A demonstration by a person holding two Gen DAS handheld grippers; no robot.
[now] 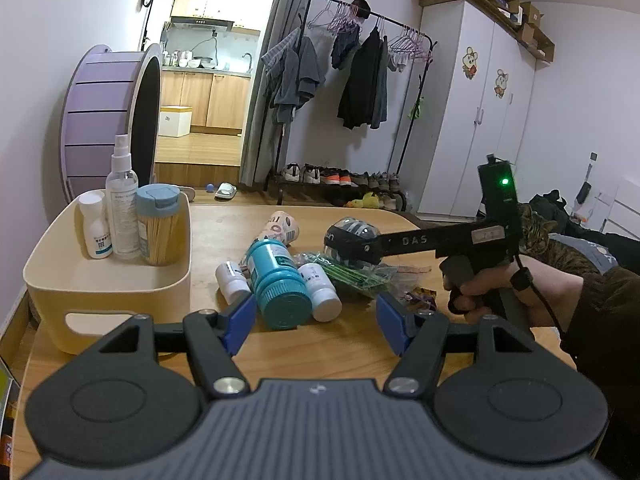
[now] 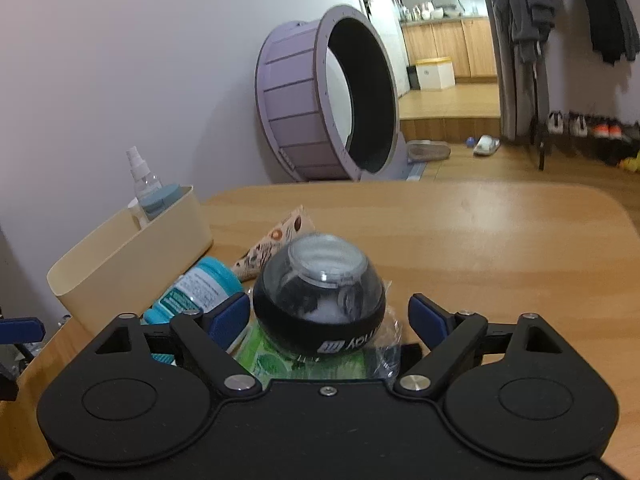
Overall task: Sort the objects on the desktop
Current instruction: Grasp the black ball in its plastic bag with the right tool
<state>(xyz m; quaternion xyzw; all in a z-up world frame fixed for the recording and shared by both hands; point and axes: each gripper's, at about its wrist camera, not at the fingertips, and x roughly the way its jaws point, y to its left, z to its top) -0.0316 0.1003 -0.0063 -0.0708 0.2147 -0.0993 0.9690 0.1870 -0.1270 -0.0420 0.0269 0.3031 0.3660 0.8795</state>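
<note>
A cream bin [image 1: 120, 280] stands at the table's left and holds a spray bottle [image 1: 122, 200], a small white bottle [image 1: 94, 228] and a toothpick jar [image 1: 158, 224]. A pile lies mid-table: a teal bottle [image 1: 278, 284], two small white bottles [image 1: 320, 290], a green packet [image 1: 352, 276] and a patterned tube [image 1: 282, 228]. My left gripper [image 1: 316, 320] is open, just in front of the teal bottle. My right gripper [image 2: 324, 320] is open, its blue pads either side of a black gyro ball [image 2: 320, 304] without touching; it also shows in the left wrist view [image 1: 350, 240].
The wooden table [image 2: 480, 240] has bare surface to the right of the pile. A purple cat wheel [image 2: 328, 96] stands behind the table. A tabby cat [image 1: 540, 232] sits at the right, beyond the hand holding the right gripper. The cream bin shows at left in the right wrist view [image 2: 120, 256].
</note>
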